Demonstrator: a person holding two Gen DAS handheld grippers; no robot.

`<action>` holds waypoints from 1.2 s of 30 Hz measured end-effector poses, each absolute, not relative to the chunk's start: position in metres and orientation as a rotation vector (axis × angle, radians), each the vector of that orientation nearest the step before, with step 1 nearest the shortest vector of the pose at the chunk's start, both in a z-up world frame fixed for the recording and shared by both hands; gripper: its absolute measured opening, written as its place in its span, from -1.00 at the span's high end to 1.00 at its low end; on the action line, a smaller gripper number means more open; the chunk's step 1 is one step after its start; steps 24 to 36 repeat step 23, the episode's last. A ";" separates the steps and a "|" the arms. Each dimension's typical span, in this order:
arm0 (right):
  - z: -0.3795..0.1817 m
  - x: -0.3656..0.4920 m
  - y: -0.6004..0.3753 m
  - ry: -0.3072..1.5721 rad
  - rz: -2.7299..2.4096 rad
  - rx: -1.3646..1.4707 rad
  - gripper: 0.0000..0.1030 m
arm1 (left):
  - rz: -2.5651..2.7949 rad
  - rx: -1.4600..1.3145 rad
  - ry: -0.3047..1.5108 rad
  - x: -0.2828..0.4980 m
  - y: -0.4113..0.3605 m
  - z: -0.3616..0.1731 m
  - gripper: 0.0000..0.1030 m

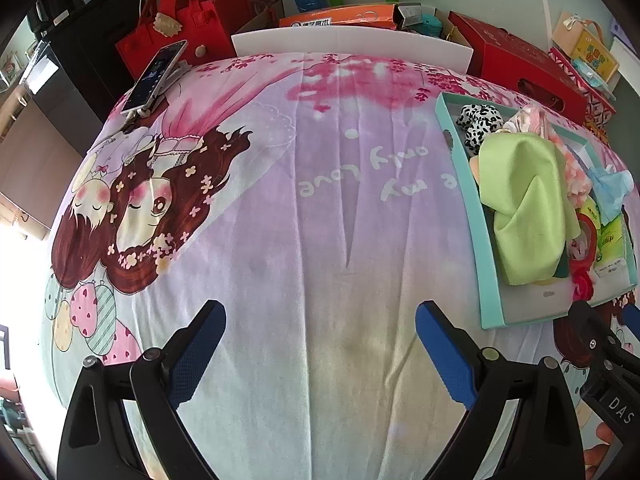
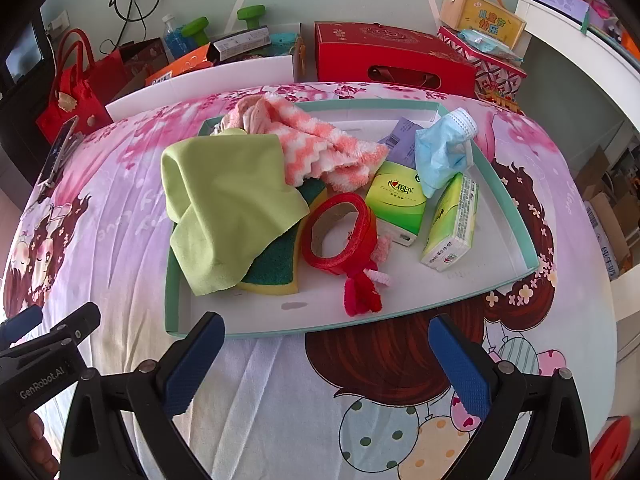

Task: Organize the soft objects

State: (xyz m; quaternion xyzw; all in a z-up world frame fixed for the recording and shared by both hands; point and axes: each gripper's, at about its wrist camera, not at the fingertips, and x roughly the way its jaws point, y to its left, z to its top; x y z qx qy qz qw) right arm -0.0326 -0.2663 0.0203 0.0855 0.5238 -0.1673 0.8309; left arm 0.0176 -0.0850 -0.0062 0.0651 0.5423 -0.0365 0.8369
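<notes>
Over the cartoon-print bed sheet (image 1: 320,220), both grippers hung with jaws wide apart, holding nothing.

Left gripper (image 1: 320,344) hovered over bare sheet left of the teal tray (image 1: 490,280); right gripper (image 2: 326,360) sat just before the tray's near rim. Only the right view showed the tray's contents plainly: green cloth (image 2: 228,200) draped over a sponge (image 2: 276,268), pink striped towel (image 2: 320,148), red ribbon roll (image 2: 340,232), tissue packs (image 2: 400,204), blue mask (image 2: 440,152). Only the left view showed a spotted plush (image 1: 478,124) at the tray's far corner. Beyond the tray stood a red box (image 2: 392,60).
</notes>
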 end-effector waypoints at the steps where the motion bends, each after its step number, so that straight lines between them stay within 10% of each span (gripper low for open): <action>1: 0.020 -0.033 -0.266 1.111 -0.355 0.181 -1.00 | -0.079 0.136 1.149 0.018 -0.085 -0.006 -0.86; 36: 0.018 -0.034 -0.268 1.116 -0.366 0.180 -1.00 | -0.113 0.116 1.130 0.014 -0.090 -0.003 -0.86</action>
